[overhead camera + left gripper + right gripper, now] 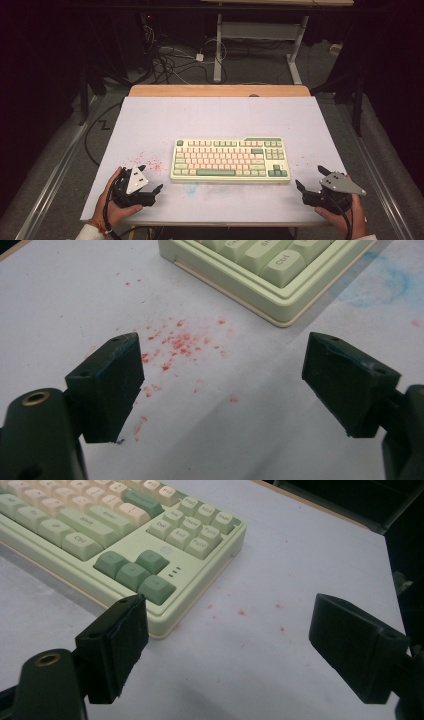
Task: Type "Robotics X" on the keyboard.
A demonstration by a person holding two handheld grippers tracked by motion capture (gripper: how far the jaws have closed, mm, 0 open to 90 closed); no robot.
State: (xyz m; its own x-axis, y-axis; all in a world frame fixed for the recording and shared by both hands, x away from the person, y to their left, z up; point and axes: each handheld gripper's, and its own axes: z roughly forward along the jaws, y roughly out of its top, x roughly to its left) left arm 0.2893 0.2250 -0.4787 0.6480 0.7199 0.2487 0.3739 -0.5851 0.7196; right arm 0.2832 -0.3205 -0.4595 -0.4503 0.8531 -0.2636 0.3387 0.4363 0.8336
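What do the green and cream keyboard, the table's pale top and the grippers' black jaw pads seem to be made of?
Green and cream keyboard: likely moulded plastic, with a smooth satin case and printed keycaps. Pale table top: apparently a matte white sheet, stained red and blue, over a wooden board whose edge shows at the far side. Black jaw pads: probably rubber or hard plastic, dull and scuffed at the edges.
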